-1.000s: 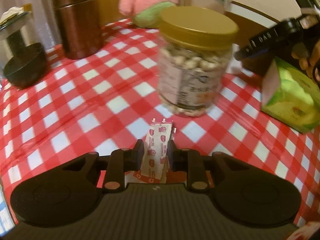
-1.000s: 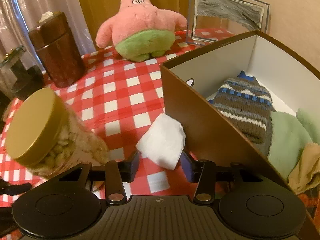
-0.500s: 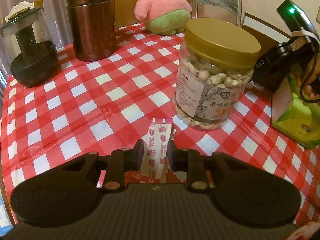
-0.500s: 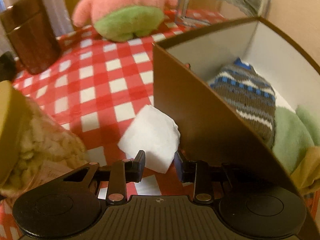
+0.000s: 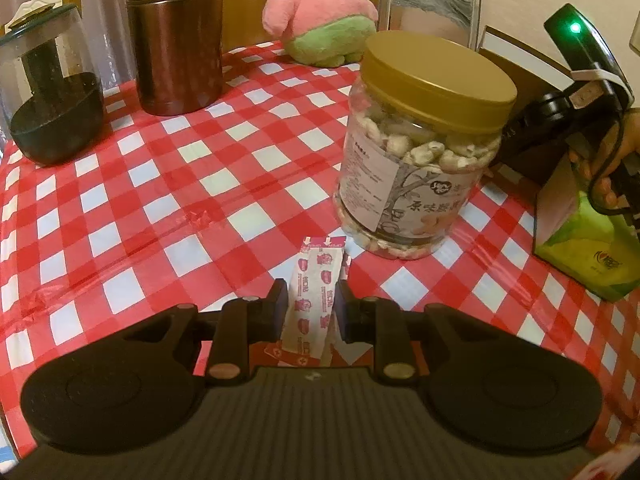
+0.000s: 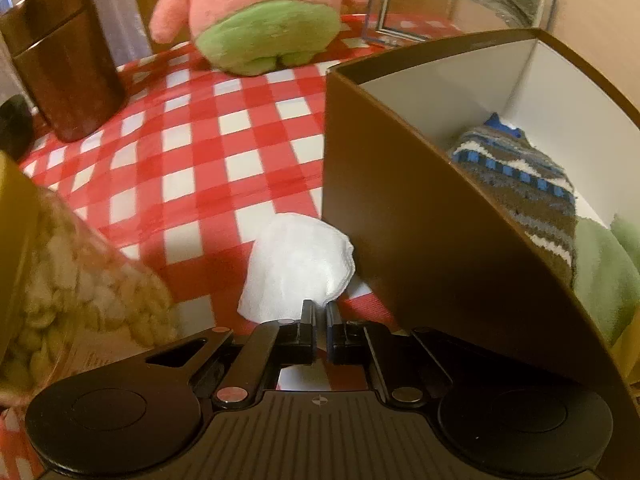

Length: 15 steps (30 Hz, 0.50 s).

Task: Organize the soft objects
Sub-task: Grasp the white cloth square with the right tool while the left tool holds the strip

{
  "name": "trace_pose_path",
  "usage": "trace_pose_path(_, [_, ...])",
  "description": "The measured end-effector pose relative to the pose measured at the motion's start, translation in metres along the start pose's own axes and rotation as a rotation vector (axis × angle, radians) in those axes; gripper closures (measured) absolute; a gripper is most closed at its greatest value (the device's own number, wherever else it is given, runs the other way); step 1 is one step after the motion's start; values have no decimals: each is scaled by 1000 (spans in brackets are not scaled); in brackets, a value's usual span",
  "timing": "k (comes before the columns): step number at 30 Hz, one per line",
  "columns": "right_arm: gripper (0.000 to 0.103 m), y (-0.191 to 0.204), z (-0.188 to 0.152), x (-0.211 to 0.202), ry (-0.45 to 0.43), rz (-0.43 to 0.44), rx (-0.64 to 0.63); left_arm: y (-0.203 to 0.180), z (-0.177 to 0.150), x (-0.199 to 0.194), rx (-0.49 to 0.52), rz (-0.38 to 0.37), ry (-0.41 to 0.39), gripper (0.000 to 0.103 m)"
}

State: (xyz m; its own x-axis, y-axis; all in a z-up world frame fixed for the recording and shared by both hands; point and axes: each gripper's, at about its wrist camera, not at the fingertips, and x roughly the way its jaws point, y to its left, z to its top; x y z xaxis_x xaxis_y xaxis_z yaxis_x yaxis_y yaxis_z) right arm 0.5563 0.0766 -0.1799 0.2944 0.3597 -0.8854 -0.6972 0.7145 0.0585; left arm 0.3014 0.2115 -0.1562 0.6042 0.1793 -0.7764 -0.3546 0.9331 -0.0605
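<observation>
My right gripper is shut on the near edge of a folded white cloth that lies on the checked tablecloth against the brown box. The box holds a striped knit piece and a pale green cloth. My left gripper is shut on a strip of red-and-white plaster packets, held above the table. A pink and green plush star sits at the back; it also shows in the left wrist view.
A gold-lidded jar of nuts stands mid-table, close left of my right gripper. A brown canister, a glass vessel with a dark base, a picture frame and a green carton stand around.
My right gripper moved down and forward to the white cloth and shut on its edge. My left gripper kept the packet strip and drew back a little from the jar.
</observation>
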Motion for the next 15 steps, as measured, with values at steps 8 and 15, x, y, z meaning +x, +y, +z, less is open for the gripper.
trace_pose_path(8, [99,11,-15,-32,-27,69,-67,-10,-3,-3,-12,-1,7,81])
trace_pose_path(15, [99,30,-51,-68,-17,131,-138,-27,-11,-14,-30,-13,9,82])
